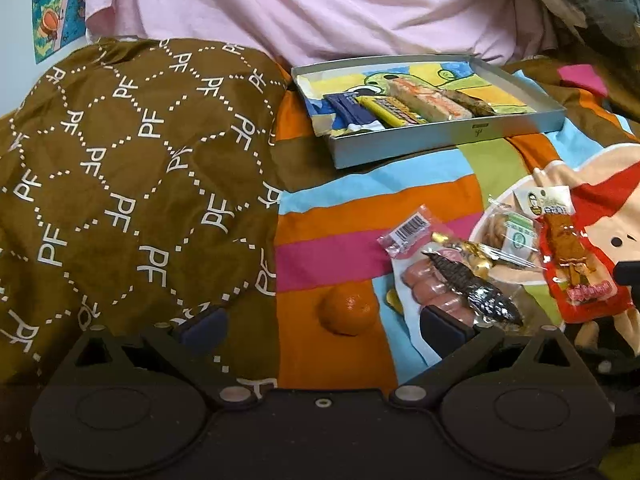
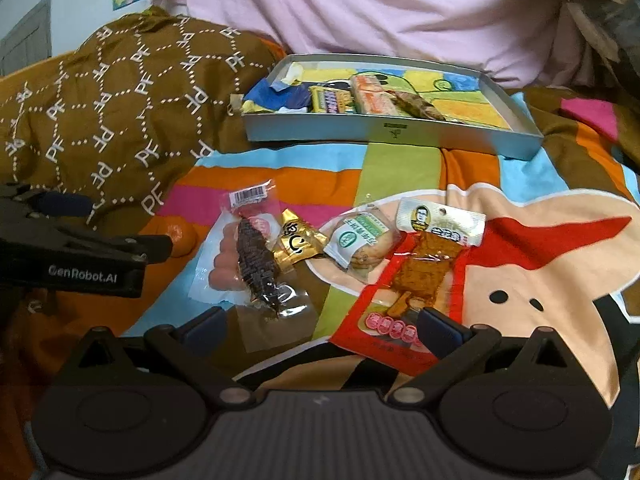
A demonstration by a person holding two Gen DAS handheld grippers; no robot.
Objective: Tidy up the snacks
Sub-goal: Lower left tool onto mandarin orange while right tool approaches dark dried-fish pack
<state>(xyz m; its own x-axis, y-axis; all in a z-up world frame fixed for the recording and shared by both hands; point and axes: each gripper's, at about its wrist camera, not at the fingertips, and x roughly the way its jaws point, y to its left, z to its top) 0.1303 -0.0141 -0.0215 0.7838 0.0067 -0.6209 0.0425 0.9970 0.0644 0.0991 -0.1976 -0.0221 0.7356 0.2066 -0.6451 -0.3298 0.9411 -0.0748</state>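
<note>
From the left wrist, the left gripper [image 1: 322, 330] stands wide open and holds nothing, with an orange [image 1: 349, 311] on the striped bedspread [image 1: 332, 216] between its fingers. Beyond lies a shallow grey tray [image 1: 452, 136] holding a blue packet [image 1: 352, 110], a yellow packet [image 1: 390, 112], a pale bar [image 1: 428, 100] and a brown snack [image 1: 470, 102], side by side. Right of the orange, loose packets lie on the bedspread: sausages [image 1: 424, 284] under a dark packet [image 1: 472, 284], and a red packet [image 1: 580, 268].

From the right wrist, the right gripper [image 2: 322, 330] is likewise wide open and empty, its right finger over the red packet [image 2: 404, 292]. The tray [image 2: 392, 130] sits farther back with the same four snacks; a round biscuit [image 2: 366, 246] and a gold packet [image 2: 296, 244] lie between the sausages [image 2: 228, 256] and the red packet.
</note>
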